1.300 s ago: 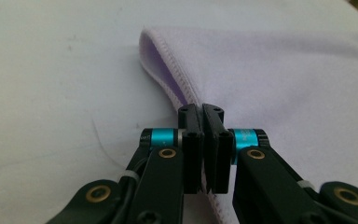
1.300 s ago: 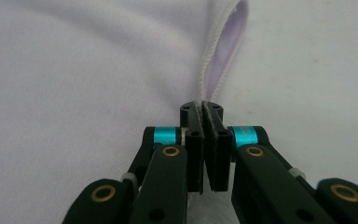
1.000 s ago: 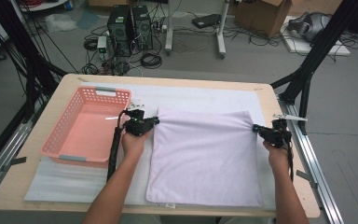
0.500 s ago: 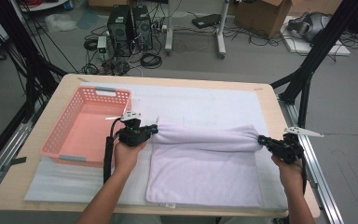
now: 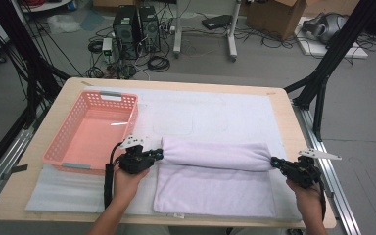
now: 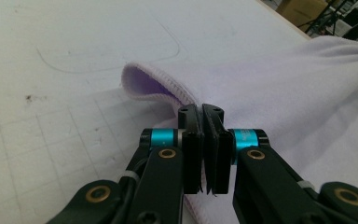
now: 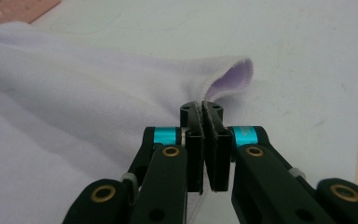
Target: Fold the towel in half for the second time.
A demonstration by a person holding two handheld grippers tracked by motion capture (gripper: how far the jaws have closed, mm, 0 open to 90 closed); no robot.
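Observation:
A pale lilac towel (image 5: 215,181) lies on the white mat near the table's front, its far edge lifted and rolled back toward me in a long fold (image 5: 210,155). My left gripper (image 5: 157,154) is shut on the fold's left corner; in the left gripper view the towel's hem (image 6: 168,86) runs into the pinched jaws of that gripper (image 6: 202,111). At the fold's right corner, my right gripper (image 5: 275,162) is shut on the cloth. The right gripper view has the curled corner (image 7: 235,74) rising just past the closed tips of the gripper (image 7: 202,108).
A pink plastic basket (image 5: 61,156) with nothing in it stands left of the towel, close to my left hand. The white mat (image 5: 210,115) stretches bare behind the fold. The table's right edge (image 5: 293,122) and a metal rail (image 5: 330,171) run beside my right hand.
Both grippers have pulled the towel's far edge toward me, from flat at the back into a fold over the middle. The hands have come nearer the front edge.

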